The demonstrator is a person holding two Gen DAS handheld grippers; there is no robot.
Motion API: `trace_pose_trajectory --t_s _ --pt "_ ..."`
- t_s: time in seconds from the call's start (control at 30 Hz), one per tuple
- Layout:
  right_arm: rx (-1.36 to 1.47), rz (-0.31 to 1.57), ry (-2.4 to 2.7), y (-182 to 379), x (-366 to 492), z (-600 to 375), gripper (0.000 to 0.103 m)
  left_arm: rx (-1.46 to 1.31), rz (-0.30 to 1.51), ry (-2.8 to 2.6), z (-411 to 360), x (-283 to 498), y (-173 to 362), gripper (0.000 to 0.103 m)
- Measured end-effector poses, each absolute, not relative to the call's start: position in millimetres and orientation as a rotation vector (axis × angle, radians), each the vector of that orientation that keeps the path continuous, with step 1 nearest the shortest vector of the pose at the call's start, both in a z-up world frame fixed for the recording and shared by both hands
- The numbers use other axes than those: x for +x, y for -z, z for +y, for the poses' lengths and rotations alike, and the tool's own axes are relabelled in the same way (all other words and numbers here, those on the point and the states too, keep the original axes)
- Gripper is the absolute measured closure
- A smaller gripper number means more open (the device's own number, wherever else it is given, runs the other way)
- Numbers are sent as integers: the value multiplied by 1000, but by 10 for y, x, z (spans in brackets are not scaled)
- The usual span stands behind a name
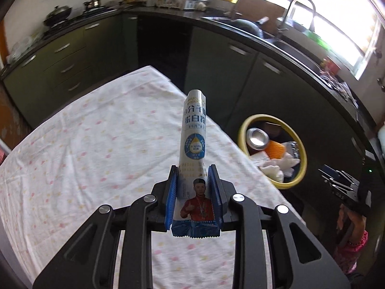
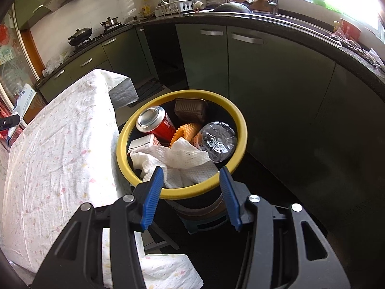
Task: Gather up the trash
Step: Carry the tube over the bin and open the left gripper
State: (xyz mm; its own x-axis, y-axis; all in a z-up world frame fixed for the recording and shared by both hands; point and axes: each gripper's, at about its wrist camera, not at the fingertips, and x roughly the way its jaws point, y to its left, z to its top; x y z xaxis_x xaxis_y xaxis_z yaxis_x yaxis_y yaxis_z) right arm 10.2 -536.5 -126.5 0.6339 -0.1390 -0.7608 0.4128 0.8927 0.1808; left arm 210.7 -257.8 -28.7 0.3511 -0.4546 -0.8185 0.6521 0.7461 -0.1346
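1. The left gripper (image 1: 192, 180) clamps a protein-powder sachet (image 1: 194, 144) above the cloth-covered table (image 1: 84, 144) — not yet binned.
2. The right gripper (image 2: 191, 183) hangs half-open, empty, over the yellow-rimmed bin (image 2: 240, 130).
3. Inside lie a can (image 2: 156, 122), bottle (image 2: 216, 139) and paper towel (image 2: 178, 159) — collection looks nearly finished.

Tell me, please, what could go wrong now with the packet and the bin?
1. The left gripper holds the packet only at its lower end, and it is above the table, not the bin; released early, it would miss.
2. The bin looks full: the tissue reaches the rim, so the packet may slide off.
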Motion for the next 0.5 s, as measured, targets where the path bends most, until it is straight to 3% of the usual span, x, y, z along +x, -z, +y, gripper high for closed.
trace_pose_trajectory --t_s 0.27,0.5 --pt "412 790 333 1320 -85 -5597 56 361 992 963 -4082 1628 433 77" --pt "443 777 325 1374 -149 -5711 56 414 1033 1033 -5025 1496 871 76"
